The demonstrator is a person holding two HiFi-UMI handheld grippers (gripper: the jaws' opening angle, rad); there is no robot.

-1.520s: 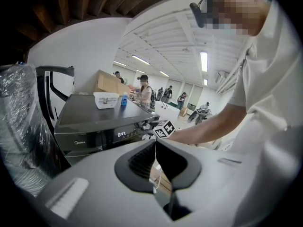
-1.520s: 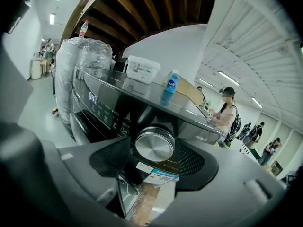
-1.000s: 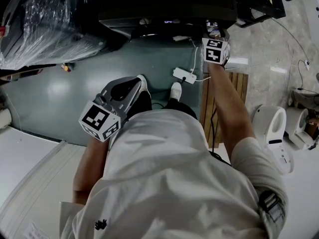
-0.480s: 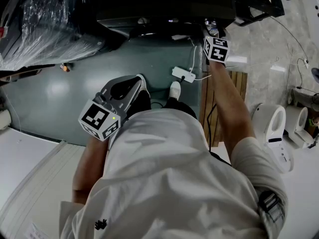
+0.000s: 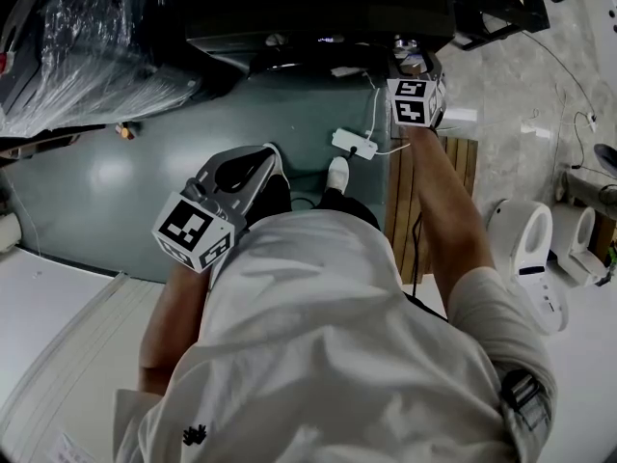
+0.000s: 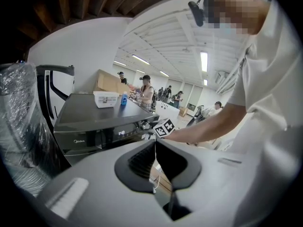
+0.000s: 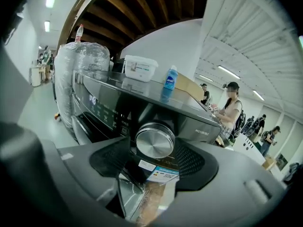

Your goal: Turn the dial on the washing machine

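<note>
The dark washing machine [image 5: 318, 8] stands at the top of the head view. Its round silver dial [image 7: 155, 139] fills the middle of the right gripper view. My right gripper [image 7: 154, 148] is shut on the dial, one black pad at each side of it. In the head view that gripper [image 5: 410, 58] reaches out to the machine's front panel at arm's length. My left gripper [image 5: 270, 157] hangs low by my body, far from the machine. Its jaws [image 6: 155, 148] are shut on nothing. The lit display [image 6: 121, 133] shows on the panel.
A white tub [image 7: 140, 68] and a blue bottle [image 7: 170, 82] stand on the machine's top. A plastic-wrapped appliance [image 5: 87, 37] is to the left. On the floor lie a white power strip [image 5: 356, 145] and a wooden pallet [image 5: 453, 172]. People stand in the background.
The right gripper's marker cube twisted at the dial half a second ago and now sits squarer again. The left gripper has not moved.
</note>
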